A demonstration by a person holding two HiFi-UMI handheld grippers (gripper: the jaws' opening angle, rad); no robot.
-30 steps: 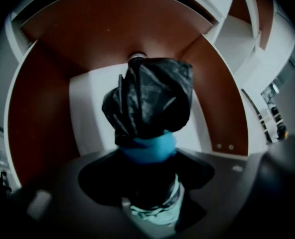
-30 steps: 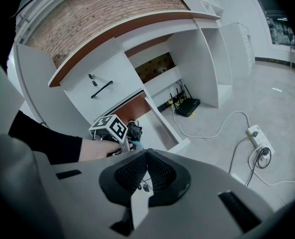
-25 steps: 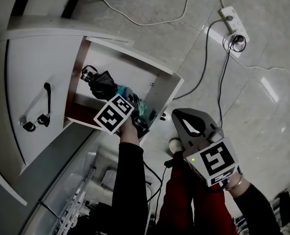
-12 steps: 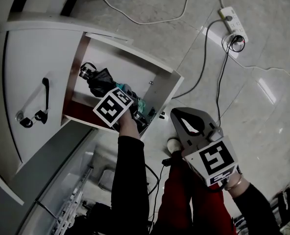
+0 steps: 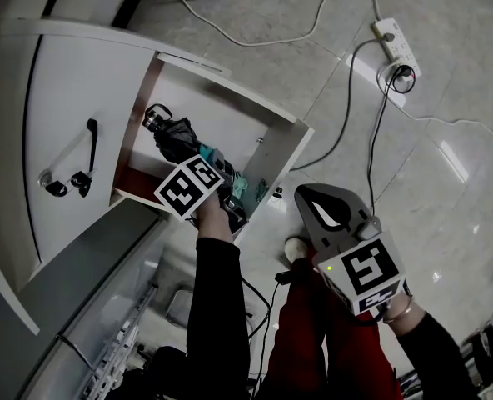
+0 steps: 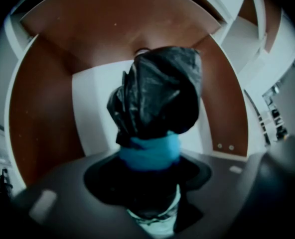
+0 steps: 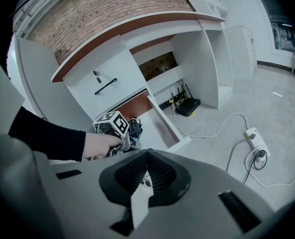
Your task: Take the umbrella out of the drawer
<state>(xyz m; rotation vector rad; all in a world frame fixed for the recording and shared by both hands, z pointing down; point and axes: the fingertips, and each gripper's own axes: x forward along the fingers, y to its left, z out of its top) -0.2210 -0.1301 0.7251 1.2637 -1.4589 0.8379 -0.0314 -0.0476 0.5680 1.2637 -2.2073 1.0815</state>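
left gripper [image 6: 150, 157]: my jaws just closed, pinching the umbrella [image 6: 157, 91] dead ahead to lift it from the drawer [image 6: 48, 133]; right gripper [image 7: 146, 171] pressed together, idle.

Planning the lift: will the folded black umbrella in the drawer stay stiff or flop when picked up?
The umbrella probably lifts as one fairly stiff bundle, since a blue band cinches it. Its crinkled, glossy black fabric looks loose, so it may squash or slip when squeezed.
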